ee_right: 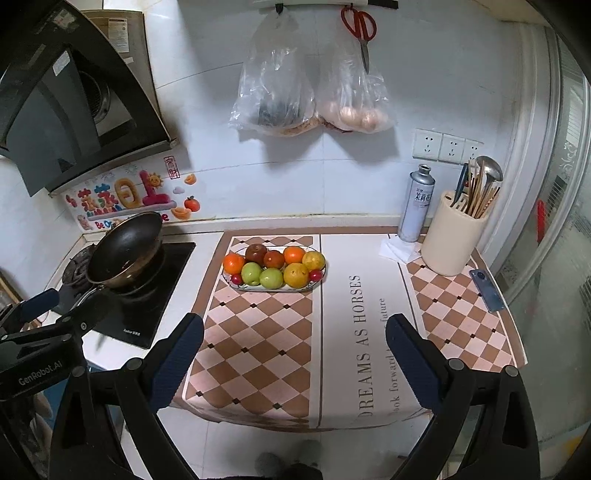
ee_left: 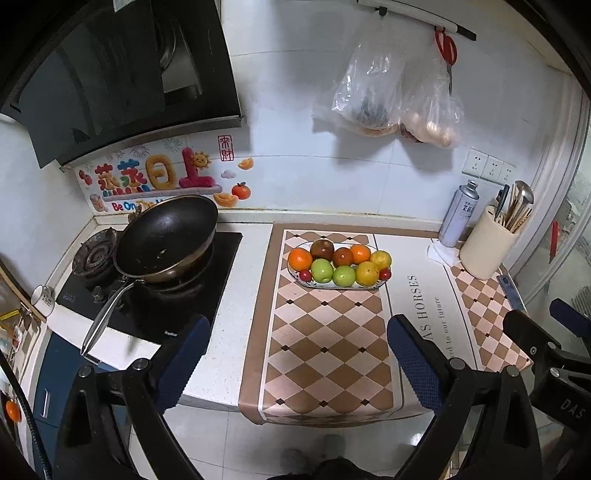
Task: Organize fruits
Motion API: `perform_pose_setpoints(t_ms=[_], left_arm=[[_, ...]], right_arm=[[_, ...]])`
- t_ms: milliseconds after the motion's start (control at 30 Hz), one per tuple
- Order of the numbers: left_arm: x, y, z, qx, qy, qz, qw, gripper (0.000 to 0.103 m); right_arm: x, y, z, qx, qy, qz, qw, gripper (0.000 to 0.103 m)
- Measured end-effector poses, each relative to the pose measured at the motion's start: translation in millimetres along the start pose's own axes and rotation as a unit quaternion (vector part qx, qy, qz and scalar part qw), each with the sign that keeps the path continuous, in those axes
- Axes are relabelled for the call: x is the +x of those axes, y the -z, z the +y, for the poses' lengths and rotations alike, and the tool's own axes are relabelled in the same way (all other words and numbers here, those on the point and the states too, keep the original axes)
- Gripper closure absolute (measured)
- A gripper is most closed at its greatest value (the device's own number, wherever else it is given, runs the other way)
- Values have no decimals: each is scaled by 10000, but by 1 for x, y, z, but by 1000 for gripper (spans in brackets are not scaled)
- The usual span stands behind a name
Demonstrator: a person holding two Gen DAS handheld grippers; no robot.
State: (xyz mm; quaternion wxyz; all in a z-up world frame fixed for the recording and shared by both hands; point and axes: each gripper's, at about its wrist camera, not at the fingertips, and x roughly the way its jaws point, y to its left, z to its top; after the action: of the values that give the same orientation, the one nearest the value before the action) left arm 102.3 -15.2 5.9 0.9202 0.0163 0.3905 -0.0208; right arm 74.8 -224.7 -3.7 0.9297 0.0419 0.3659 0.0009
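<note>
Fruits fill an oval plate (ee_left: 301,282) on a checked mat (ee_left: 325,354) on my desk (ee_left: 236,295), lying at about 12 o'clock from both of my hand-held grippers. On the plate's far row, from 9 o'clock to 3 o'clock, are an orange (ee_left: 300,258), a dark red-brown fruit (ee_left: 322,249), a smaller reddish fruit (ee_left: 342,256), another orange (ee_left: 360,253) and a yellow fruit (ee_left: 381,259). On the near row are a small red fruit (ee_left: 305,275), two green apples (ee_left: 322,270) side by side, a yellow-orange fruit (ee_left: 367,273) and a second small red fruit (ee_left: 385,273). The pieces touch one another.

My left hand-held gripper (ee_left: 295,358) hangs over the near edge of the desk with its jaws spread wide and nothing between them. My right hand-held gripper (ee_right: 295,356) does the same, wide apart and holding nothing, well short of the plate.

At 10 o'clock from the plate a black frying pan (ee_left: 168,236) sits tilted on a stove (ee_left: 147,310). At 2 o'clock stand a grey spray can (ee_right: 416,205) and a cream utensil holder (ee_right: 452,240), near each other. Two clear plastic bags (ee_right: 275,96) and red-handled scissors (ee_right: 359,22) hang on the tiled wall above. A phone (ee_right: 487,290) lies on the mat at 3 o'clock.
</note>
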Motion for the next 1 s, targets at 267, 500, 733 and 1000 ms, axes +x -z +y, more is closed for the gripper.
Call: perform_pose_setpoints(t_ms=[267, 500, 733, 1000], left_arm=[[17, -2, -10, -34, -53, 97, 9999, 3], [41, -15, -16, -28, -193, 123, 9997, 1], [74, -31, -18, -41, -248, 327, 9991, 1], [108, -42, -18, -45, -306, 606, 9977, 1]], right_arm=[[23, -10, -12, -6, 15, -13, 10000, 2], [55, -35, -17, 81, 64, -26, 9999, 1], [98, -57, -19, 58, 146, 149, 9998, 1], [138, -60, -19, 20, 172, 432, 9989, 1]])
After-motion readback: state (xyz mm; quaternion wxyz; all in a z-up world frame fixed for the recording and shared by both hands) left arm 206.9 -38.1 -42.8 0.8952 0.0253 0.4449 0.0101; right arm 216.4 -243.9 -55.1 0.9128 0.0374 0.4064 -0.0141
